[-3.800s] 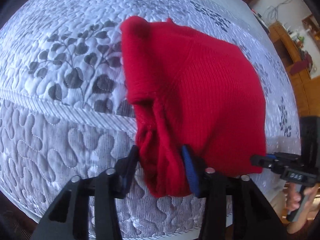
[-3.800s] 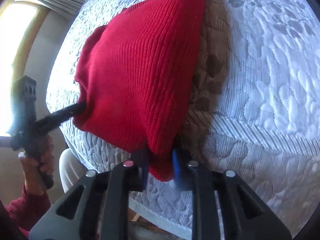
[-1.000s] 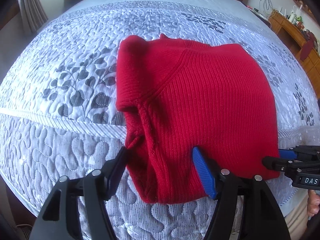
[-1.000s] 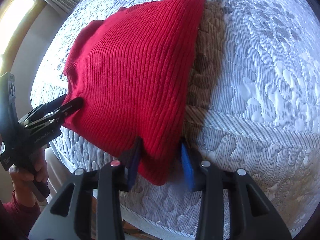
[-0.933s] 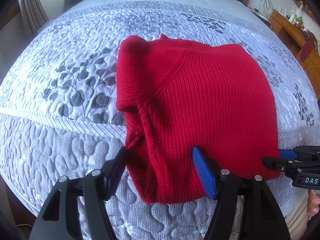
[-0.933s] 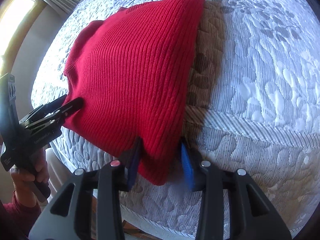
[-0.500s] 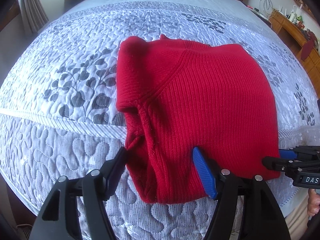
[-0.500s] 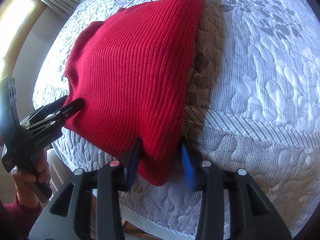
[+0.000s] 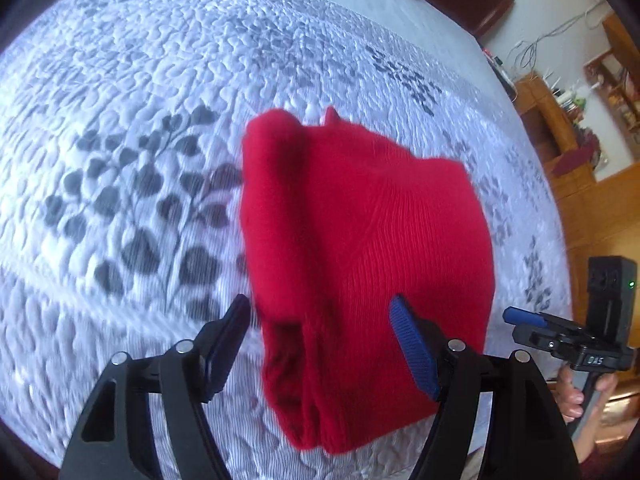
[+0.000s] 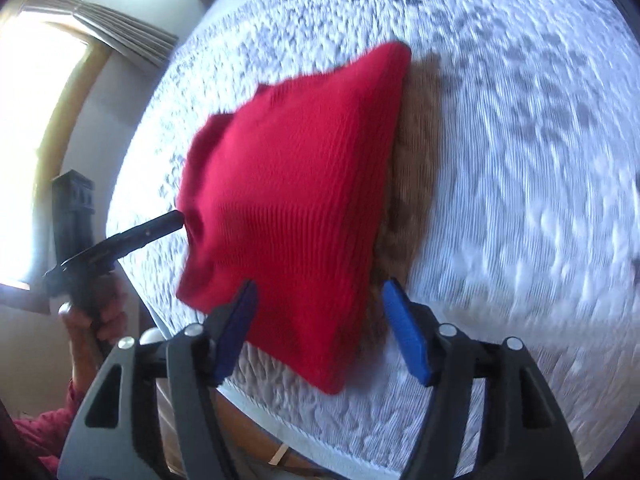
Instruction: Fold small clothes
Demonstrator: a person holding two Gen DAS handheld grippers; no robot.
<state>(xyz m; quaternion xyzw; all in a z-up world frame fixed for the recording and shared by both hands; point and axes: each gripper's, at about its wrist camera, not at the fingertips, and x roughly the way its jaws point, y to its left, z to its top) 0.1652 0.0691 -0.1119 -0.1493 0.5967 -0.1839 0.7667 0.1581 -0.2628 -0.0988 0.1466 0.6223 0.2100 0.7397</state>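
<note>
Right gripper (image 10: 320, 330) first: its jaws have just been opening and now stand wide, blue pads clear on either side of the sweater's (image 10: 296, 204) near corner. The corner lies between them, but nothing pinches it. That reads as a let-go, the fold laid down and released.

Left gripper (image 9: 322, 344): jaws wide too, and just opened a touch further. The bunched left edge of the sweater (image 9: 360, 248) sits between the pads, and I see no pad pressing the knit. The right-hand pad lies over the cloth in this view; whether it brushes it, I cannot tell.

Out from the jaws: the red sweater lies folded on the bed (image 9: 120, 160), near its front edge, a compact block with the thick rolled side to the left and a flat ribbed face on top. One small point of cloth pokes up at the far edge. In the right view it casts a brown shadow on the quilt just beside its right edge.

Each gripper shows in the other's view, one at each near corner, which suits holding the hem square while it settles. The right one (image 9: 560, 340) is off the cloth's lower right; the left tip (image 10: 160, 228) sits at the cloth's left edge.

My judgement: the fold is down, and both hands look ready to clear away.
</note>
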